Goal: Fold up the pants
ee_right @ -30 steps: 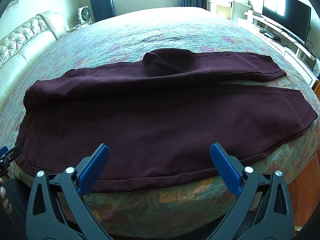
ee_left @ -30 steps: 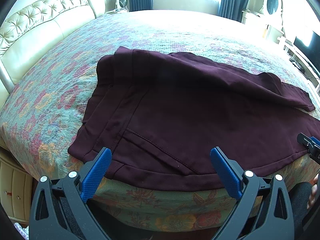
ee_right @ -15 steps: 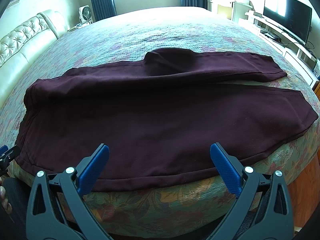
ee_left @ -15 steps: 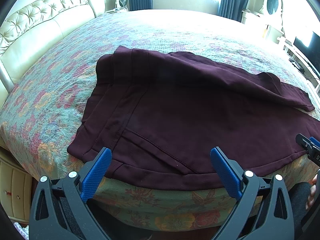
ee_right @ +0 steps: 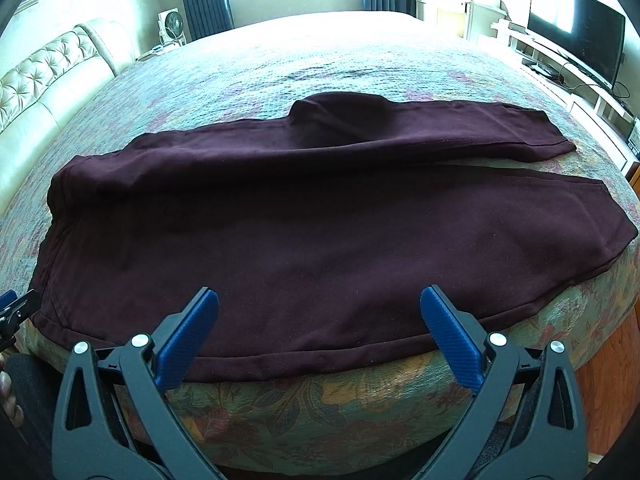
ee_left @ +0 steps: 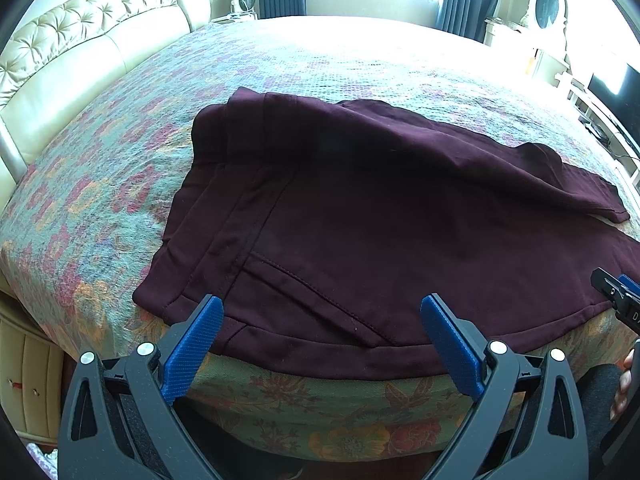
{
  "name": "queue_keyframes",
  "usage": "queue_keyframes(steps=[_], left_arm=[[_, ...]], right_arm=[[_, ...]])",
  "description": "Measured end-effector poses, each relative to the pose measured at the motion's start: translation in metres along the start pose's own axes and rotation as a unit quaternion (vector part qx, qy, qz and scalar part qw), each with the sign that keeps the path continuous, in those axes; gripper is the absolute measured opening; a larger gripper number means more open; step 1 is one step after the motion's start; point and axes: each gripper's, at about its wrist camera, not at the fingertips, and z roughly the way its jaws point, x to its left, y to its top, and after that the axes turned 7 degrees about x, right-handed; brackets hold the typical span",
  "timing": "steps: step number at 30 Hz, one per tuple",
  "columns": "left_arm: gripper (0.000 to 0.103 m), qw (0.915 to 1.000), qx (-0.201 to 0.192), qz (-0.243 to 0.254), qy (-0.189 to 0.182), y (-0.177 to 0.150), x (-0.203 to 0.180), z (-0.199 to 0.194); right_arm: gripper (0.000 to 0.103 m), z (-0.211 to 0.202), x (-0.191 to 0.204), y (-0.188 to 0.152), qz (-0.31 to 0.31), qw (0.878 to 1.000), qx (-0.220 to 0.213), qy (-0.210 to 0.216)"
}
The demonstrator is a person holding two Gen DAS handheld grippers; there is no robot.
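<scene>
Left wrist view: the dark maroon fabric pants (ee_left: 360,232) lie flat along the near edge of the floral-quilted bed (ee_left: 120,184), waistband left, legs extending right. Left gripper (ee_left: 322,344) and right gripper (ee_right: 320,336) are both spread wide, holding nothing, just short of the near hem.

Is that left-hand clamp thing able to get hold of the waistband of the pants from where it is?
Probably yes. The left gripper has its jaws wide open just short of the pants, whose waistband edge lies flat at the bed's near side with nothing between them.
</scene>
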Motion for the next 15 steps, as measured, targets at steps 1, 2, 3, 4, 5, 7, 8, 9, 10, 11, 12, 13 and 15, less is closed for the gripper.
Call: queue_keyframes(steps=[1,2,3,4,5,7,8,9,10,11,12,13,15], left_arm=[[0.099,1.0,-0.004,0.0,-0.002,-0.0008,-0.0004,0.0],[0.099,1.0,-0.007,-0.001,-0.003,-0.0009,-0.0004,0.0002],[0.099,1.0,-0.007,0.0,-0.003,-0.0011,-0.0005,0.0007],[0.099,1.0,-0.007,0.0,-0.002,-0.0014,-0.0004,0.0012],[0.099,1.0,-0.009,0.002,0.001,-0.0011,-0.0003,0.0016],[0.099,0.9999,-0.009,0.003,0.003,-0.0014,-0.0001,0.0029],[0.099,0.9999,-0.015,0.005,0.005,-0.0012,0.0001,0.0032],[0.099,0.9997,-0.023,0.006,0.01,-0.0008,0.0008,0.0031],[0.099,0.9996,-0.023,0.006,0.011,-0.0006,0.0012,0.0039],[0.099,0.9995,-0.028,0.007,0.014,-0.0002,0.0013,0.0042],[0.099,0.9994,-0.029,0.007,0.016,0.0002,0.0018,0.0049],[0.099,0.9994,-0.03,0.008,0.018,0.0005,0.0022,0.0053],[0.099,0.9995,-0.028,0.009,0.013,0.0008,0.0032,0.006]], right_arm=[[0.101,0.0003,0.0,0.0,-0.001,1.0,0.001,0.0],[0.101,0.0005,-0.0001,-0.0002,-0.001,1.0,0.001,0.001],[0.101,0.001,-0.0001,-0.0004,-0.001,1.0,0.003,0.001],[0.101,0.0015,0.0001,-0.0002,-0.001,1.0,0.004,0.002],[0.101,0.002,0.0003,-0.0002,-0.001,1.0,0.005,0.003],[0.101,0.0032,0.001,-0.0004,-0.001,1.0,0.008,0.006],[0.101,0.0037,0.0011,-0.0003,-0.001,1.0,0.01,0.007],[0.101,0.0044,0.0015,-0.0006,-0.002,1.0,0.011,0.009],[0.101,0.0046,0.0016,-0.0009,-0.002,1.0,0.012,0.01],[0.101,0.0052,0.0021,-0.0011,-0.003,1.0,0.014,0.011],[0.101,0.0056,0.0027,-0.0013,-0.005,1.0,0.016,0.012],[0.101,0.0061,0.0034,-0.0013,-0.006,1.0,0.018,0.013],[0.101,0.0057,0.0045,-0.0007,-0.009,1.0,0.02,0.018]])
